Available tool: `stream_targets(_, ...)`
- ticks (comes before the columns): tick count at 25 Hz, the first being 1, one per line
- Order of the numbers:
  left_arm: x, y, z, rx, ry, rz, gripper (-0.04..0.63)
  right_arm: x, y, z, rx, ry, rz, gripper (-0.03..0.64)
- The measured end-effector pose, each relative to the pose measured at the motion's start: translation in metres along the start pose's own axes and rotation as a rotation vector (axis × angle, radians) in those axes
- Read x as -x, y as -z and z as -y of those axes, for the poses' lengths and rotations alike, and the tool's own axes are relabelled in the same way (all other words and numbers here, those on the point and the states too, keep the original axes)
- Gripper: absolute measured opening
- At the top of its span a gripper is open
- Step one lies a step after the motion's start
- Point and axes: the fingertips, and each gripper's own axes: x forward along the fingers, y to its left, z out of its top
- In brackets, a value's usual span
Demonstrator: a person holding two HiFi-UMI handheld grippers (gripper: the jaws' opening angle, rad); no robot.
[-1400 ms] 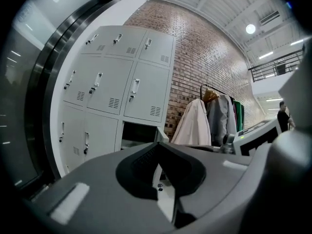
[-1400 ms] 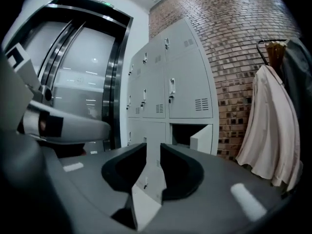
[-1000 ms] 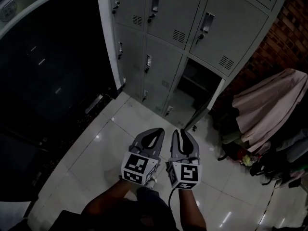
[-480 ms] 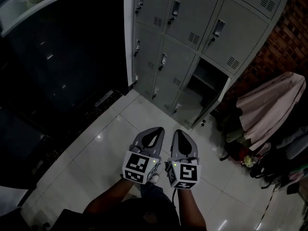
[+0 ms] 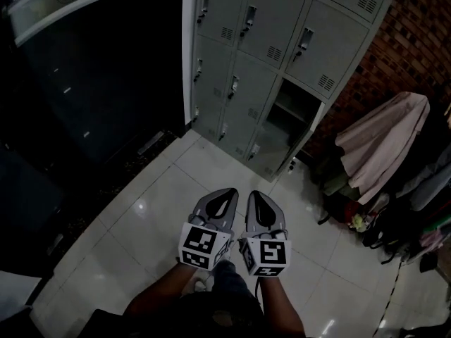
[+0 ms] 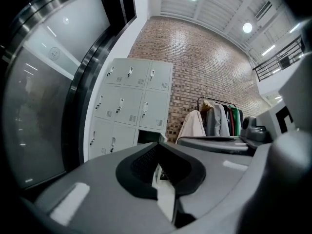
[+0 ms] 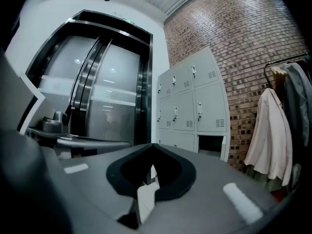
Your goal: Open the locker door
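Note:
A grey bank of lockers [image 5: 261, 41] stands against the wall at the top of the head view. The bottom compartment of its right column [image 5: 292, 111] is open, and its door [image 5: 308, 136] is swung out toward the floor tiles. The other doors look closed. Both grippers hover side by side over the floor, well short of the lockers. The left gripper [image 5: 231, 191] is shut and holds nothing. So is the right gripper [image 5: 254, 193]. The lockers [image 6: 131, 101] show beyond the left gripper [image 6: 159, 143]. In the right gripper view they [image 7: 192, 104] stand past the right gripper [image 7: 152, 145].
A brick wall [image 5: 416, 41] runs to the right of the lockers. In front of it hang a pale coat [image 5: 384, 143] and other clothes, with bags [image 5: 366, 224] on the floor below. Dark glass doors [image 5: 91, 83] fill the left. White floor tiles [image 5: 162, 210] lie between me and the lockers.
The head view has swung, so the lockers now sit further right in the frame and the coat nearer the middle. Both grippers stay side by side in the same place.

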Motion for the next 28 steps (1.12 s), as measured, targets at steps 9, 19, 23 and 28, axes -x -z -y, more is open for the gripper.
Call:
stream_targets(9, 0.032, 0.004, 0.026, 0.015, 0.032, -0.002, 0.005, 0.044, -0.002, -0.016, 0.022, 0.019, -0.013, 0.000)
stream_targets(19, 0.040, 0.002, 0.059, -0.009, 0.046, 0.004, 0.006, 0.072, -0.005, -0.005, 0.010, 0.028, 0.003, 0.000)
stream_targets(23, 0.040, 0.004, 0.076, -0.022, 0.056, 0.004, 0.006, 0.086, -0.006, 0.001, 0.009, 0.030, 0.012, 0.000)
stream_targets(28, 0.040, 0.008, 0.098, -0.027, 0.068, -0.006, 0.006, 0.104, -0.005, 0.014, 0.009, 0.036, 0.007, 0.000)
